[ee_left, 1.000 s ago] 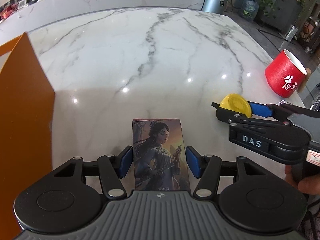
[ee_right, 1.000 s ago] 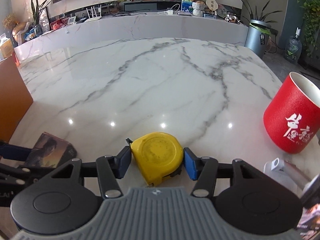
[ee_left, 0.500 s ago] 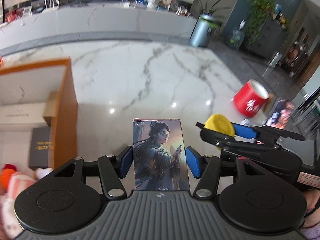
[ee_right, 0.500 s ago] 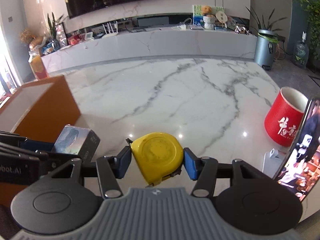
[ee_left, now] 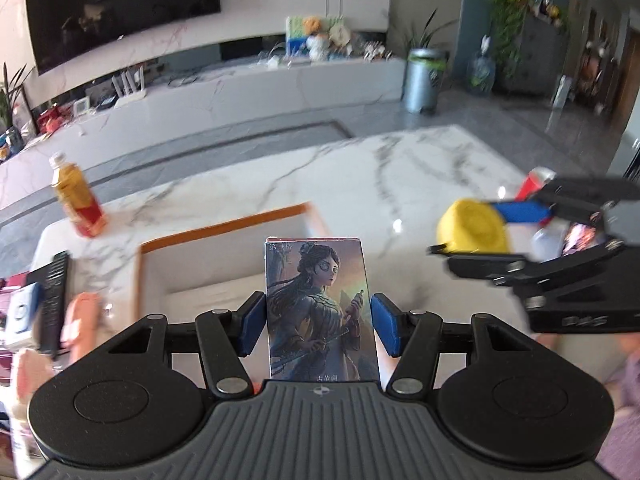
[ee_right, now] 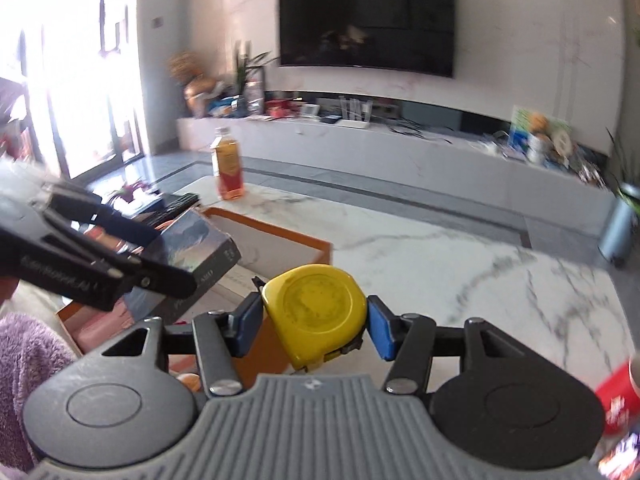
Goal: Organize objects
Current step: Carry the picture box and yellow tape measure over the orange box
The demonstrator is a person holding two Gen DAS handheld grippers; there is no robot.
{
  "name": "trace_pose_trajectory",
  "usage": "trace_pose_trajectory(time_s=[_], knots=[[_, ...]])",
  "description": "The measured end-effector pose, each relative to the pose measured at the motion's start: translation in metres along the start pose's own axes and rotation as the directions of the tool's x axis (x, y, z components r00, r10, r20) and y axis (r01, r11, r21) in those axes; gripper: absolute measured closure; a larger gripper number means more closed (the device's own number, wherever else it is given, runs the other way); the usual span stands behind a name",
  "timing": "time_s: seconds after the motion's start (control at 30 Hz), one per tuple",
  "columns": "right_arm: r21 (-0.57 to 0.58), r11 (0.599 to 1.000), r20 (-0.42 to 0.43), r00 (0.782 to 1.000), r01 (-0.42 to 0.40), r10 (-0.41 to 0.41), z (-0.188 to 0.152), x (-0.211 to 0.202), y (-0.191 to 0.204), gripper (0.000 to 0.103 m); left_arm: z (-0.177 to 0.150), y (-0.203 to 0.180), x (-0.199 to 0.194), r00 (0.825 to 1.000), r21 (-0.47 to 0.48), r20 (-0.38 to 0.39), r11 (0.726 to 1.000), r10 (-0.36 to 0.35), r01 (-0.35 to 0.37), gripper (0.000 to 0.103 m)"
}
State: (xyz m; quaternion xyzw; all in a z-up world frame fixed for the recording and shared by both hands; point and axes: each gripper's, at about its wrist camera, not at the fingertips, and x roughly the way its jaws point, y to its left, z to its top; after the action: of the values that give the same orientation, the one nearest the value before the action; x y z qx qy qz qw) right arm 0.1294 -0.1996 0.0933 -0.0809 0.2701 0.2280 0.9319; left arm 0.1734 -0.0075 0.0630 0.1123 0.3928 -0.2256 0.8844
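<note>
Both loads are lifted and on the way to the orange box.

Your left gripper [ee_left: 318, 330] has its jaws pinching the illustrated card box [ee_left: 320, 308] by its long sides, holding it in the air over the near part of the orange box [ee_left: 224, 226]; your right gripper [ee_right: 312, 326] has its jaws clamped on the yellow tape measure [ee_right: 316, 308], airborne just beside the box's corner. By my reading this is the carry step, with neither item put down yet. Next you need to bring each one over bare floor inside the box and lower it before spreading the jaws (the two grippers are close together, so go one at a time). The red cup [ee_right: 618, 400] stands on the bench [ee_right: 460, 264].
</note>
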Motion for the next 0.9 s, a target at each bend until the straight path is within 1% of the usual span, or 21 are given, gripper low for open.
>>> trace_pose_trajectory(time_s=[0.1, 0.13, 0.2, 0.23, 0.27, 0.33, 0.37, 0.43, 0.47, 0.53, 0.6, 0.67, 0.77, 0.9], knots=[[-0.032, 0.999, -0.042, 0.999, -0.028, 0.027, 0.014, 0.022, 0.015, 0.045, -0.001, 0.025, 0.018, 0.998, 0.011, -0.058, 1.000, 0.023, -0.022, 0.037], [-0.035, 0.999, -0.059, 0.998, -0.037, 0.035, 0.018, 0.031, 0.019, 0.045, -0.001, 0.030, 0.026, 0.997, 0.020, -0.070, 1.000, 0.023, -0.022, 0.037], [-0.038, 0.998, -0.091, 0.995, -0.054, 0.051, 0.022, 0.049, 0.024, 0.045, -0.004, 0.046, 0.041, 0.994, 0.004, -0.110, 1.000, 0.010, -0.009, 0.037], [-0.042, 0.997, -0.105, 0.993, -0.062, 0.057, 0.024, 0.057, 0.026, 0.045, -0.007, 0.053, 0.048, 0.992, 0.017, -0.124, 1.000, 0.005, -0.003, 0.037], [-0.054, 0.996, -0.118, 0.991, -0.068, 0.061, 0.025, 0.065, 0.029, 0.045, -0.007, 0.055, 0.055, 0.991, 0.059, -0.132, 0.998, 0.011, -0.003, 0.037], [-0.088, 0.994, -0.142, 0.988, -0.071, 0.058, 0.027, 0.079, 0.032, 0.045, -0.011, 0.056, 0.068, 0.988, 0.167, -0.150, 0.986, 0.033, -0.007, 0.037], [-0.105, 0.992, -0.152, 0.987, -0.073, 0.057, 0.027, 0.085, 0.034, 0.045, -0.013, 0.058, 0.074, 0.985, 0.198, -0.171, 0.980, 0.029, 0.006, 0.037], [-0.132, 0.988, -0.174, 0.983, -0.078, 0.055, 0.029, 0.096, 0.036, 0.045, -0.014, 0.064, 0.087, 0.976, 0.222, -0.218, 0.975, 0.031, 0.018, 0.037], [-0.143, 0.986, -0.183, 0.982, -0.080, 0.053, 0.030, 0.102, 0.037, 0.045, -0.016, 0.064, 0.092, 0.973, 0.252, -0.230, 0.967, 0.034, 0.026, 0.037], [-0.172, 0.981, -0.196, 0.979, -0.088, 0.054, 0.030, 0.111, 0.039, 0.045, -0.019, 0.064, 0.101, 0.968, 0.323, -0.249, 0.945, 0.022, 0.061, 0.037], [-0.193, 0.976, -0.206, 0.977, -0.096, 0.055, 0.031, 0.119, 0.040, 0.045, -0.021, 0.064, 0.112, 0.959, 0.364, -0.281, 0.928, 0.024, 0.084, 0.037], [-0.203, 0.974, -0.217, 0.975, -0.103, 0.058, 0.032, 0.129, 0.041, 0.045, -0.024, 0.066, 0.120, 0.951, 0.418, -0.310, 0.900, 0.018, 0.119, 0.037], [-0.208, 0.972, -0.234, 0.970, -0.112, 0.062, 0.033, 0.142, 0.041, 0.045, -0.029, 0.067, 0.132, 0.930, 0.484, -0.366, 0.857, 0.014, 0.177, 0.036], [-0.220, 0.968, -0.255, 0.965, -0.122, 0.064, 0.030, 0.153, 0.042, 0.045, -0.036, 0.060, 0.142, 0.903, 0.573, -0.430, 0.775, 0.007, 0.267, 0.036]])
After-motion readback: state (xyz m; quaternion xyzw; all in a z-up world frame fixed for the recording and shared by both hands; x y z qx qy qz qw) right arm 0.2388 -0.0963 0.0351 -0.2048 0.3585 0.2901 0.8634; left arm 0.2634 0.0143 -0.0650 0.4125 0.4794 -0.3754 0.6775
